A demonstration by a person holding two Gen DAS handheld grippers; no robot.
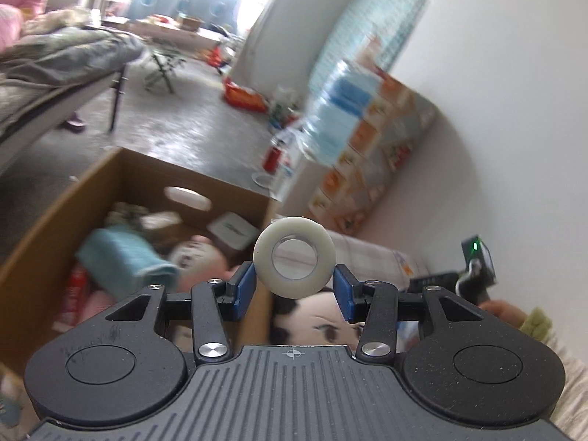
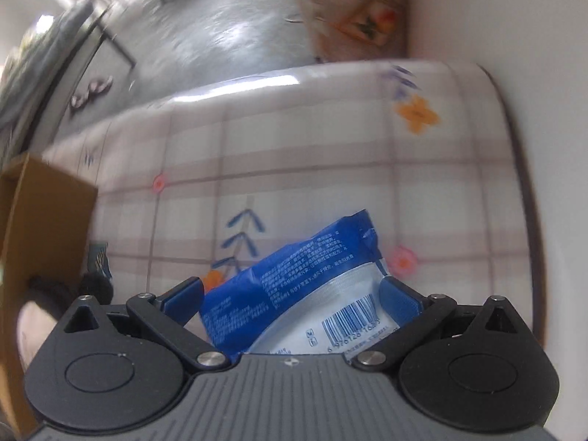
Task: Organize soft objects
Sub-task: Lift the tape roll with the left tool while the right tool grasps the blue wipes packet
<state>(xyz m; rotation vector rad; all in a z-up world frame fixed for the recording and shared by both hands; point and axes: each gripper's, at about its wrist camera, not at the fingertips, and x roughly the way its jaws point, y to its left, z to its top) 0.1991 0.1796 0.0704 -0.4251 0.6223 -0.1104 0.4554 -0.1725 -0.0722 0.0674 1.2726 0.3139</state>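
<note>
The jaws of the left gripper [image 1: 294, 288] clamp a white ring [image 1: 294, 257] beside the cardboard box [image 1: 47, 220], while the right gripper [image 2: 294, 301] clamps a blue packet [image 2: 294, 286] over the table [image 2: 294, 154].

From where I'm driving, I count one white tape roll [image 1: 294, 258], one cardboard box [image 1: 92, 183], one teal cloth [image 1: 125, 257] and one white pouch [image 1: 232, 230] inside it, one doll face [image 1: 319, 327] and one big water bottle [image 1: 334, 110]. Other cam: one blue wipes pack [image 2: 294, 286]. Rest of the box is too blurry to count.
</note>
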